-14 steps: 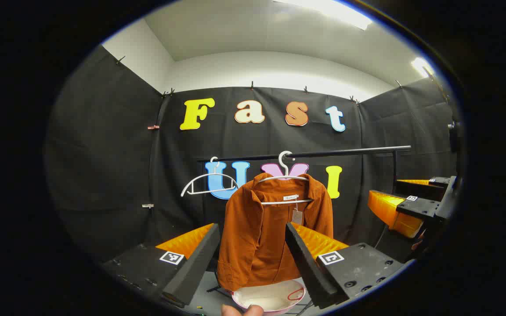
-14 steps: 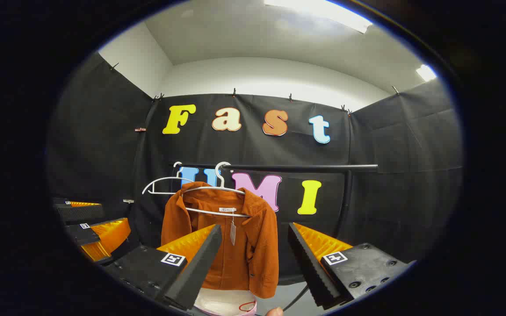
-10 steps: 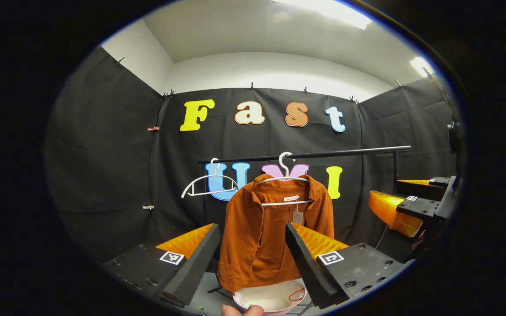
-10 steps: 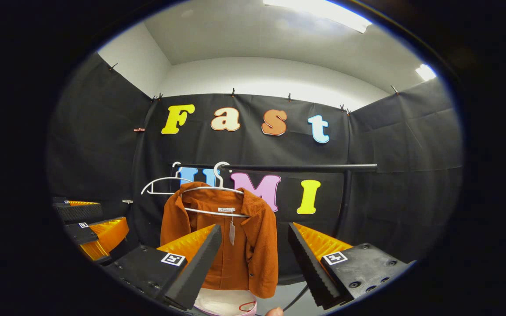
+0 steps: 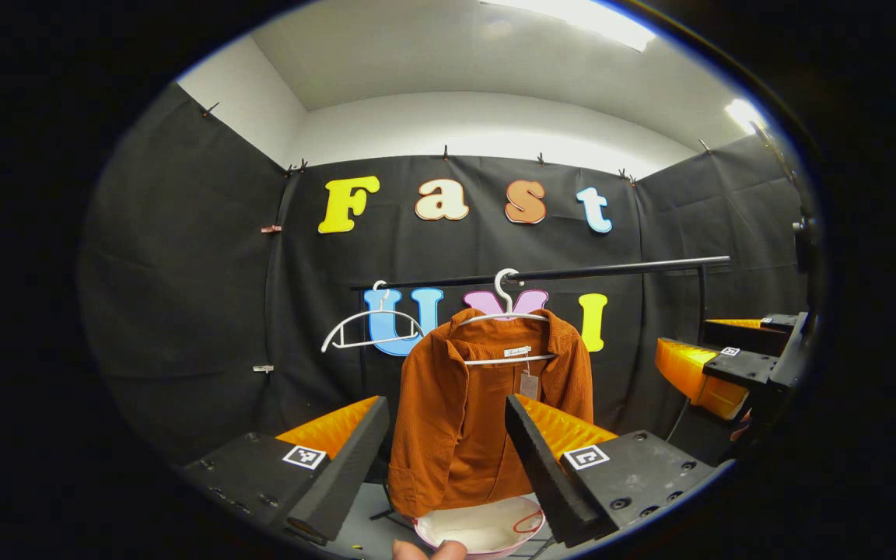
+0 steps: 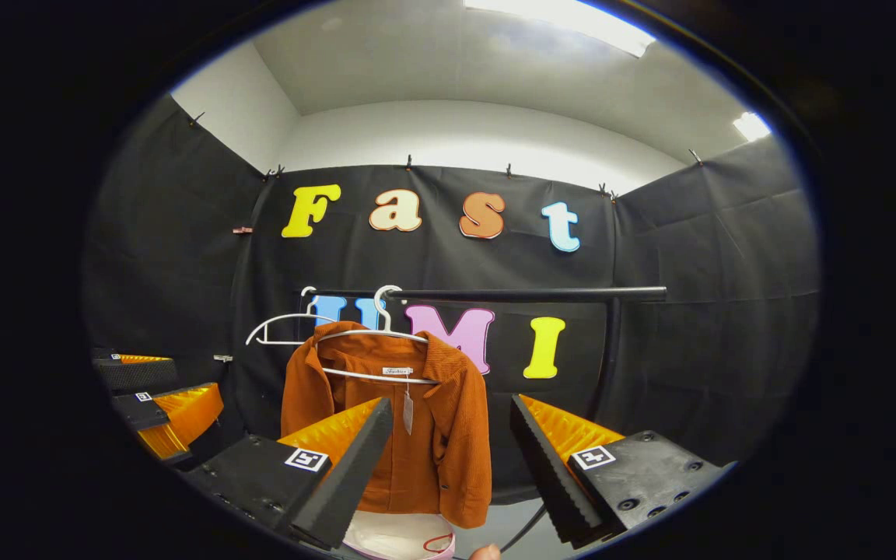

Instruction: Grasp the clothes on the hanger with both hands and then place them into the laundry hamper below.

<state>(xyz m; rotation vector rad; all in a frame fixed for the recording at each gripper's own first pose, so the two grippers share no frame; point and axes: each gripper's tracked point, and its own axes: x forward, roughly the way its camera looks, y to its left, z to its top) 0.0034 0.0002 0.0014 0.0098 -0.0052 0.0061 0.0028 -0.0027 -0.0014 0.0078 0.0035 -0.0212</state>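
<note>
Right tool [image 6: 448, 467] edged rightward; jacket [image 6: 393, 435] hangs untouched.

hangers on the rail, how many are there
2. An empty white hanger hangs near the left end of the black rail. Beside it to the right, a second white hanger carries the orange shirt. None seems hidden behind the shirt, though I can't be sure.

Open air before hanging jacket [image 5: 487, 412]

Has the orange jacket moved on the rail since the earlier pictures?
No. The orange jacket hangs at the same spot under the black rail, beside the empty hanger; only the cameras drifted slightly.
</note>
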